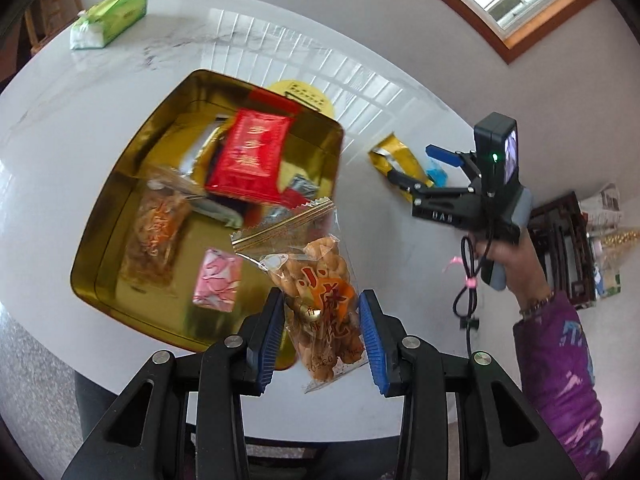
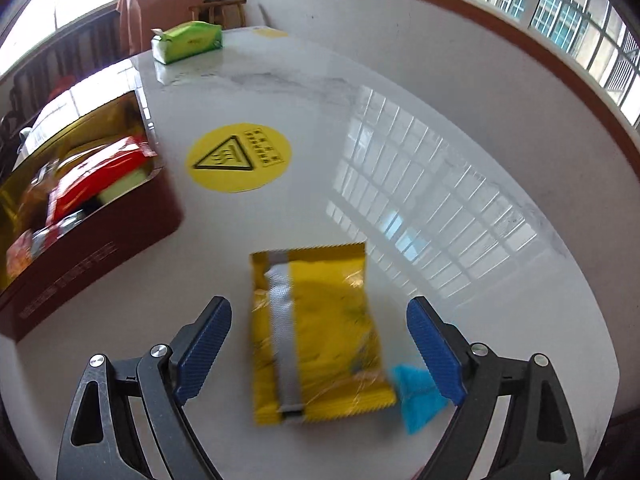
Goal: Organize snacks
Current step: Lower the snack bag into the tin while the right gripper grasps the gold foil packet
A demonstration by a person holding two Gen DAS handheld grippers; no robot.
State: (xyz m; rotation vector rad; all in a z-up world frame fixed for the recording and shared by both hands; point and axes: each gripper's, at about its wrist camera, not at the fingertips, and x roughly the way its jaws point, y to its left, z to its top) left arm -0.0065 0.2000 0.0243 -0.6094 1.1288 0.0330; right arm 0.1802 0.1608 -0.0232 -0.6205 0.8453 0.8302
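Note:
My left gripper (image 1: 320,316) is shut on a clear bag of fried dough twists (image 1: 320,300), held above the near right corner of the gold tin (image 1: 112,216). In the tin lie a red packet (image 1: 252,156), another bag of twists (image 1: 154,236), a pink packet (image 1: 218,280) and several foil packets. My right gripper (image 2: 320,344) hangs open over a yellow packet (image 2: 320,336) that lies flat on the white table (image 2: 400,100). A blue packet (image 2: 416,392) sits by the yellow packet's right corner. In the left wrist view the right gripper (image 1: 416,164) hovers over the yellow packet (image 1: 396,164).
A green tissue pack (image 1: 108,20) lies at the far side of the round table. A round yellow warning sticker (image 2: 239,157) is stuck near the table's middle. The tin's dark red wall (image 2: 92,256) stands left of the right gripper. A purple sleeve (image 1: 560,380) reaches in from the right.

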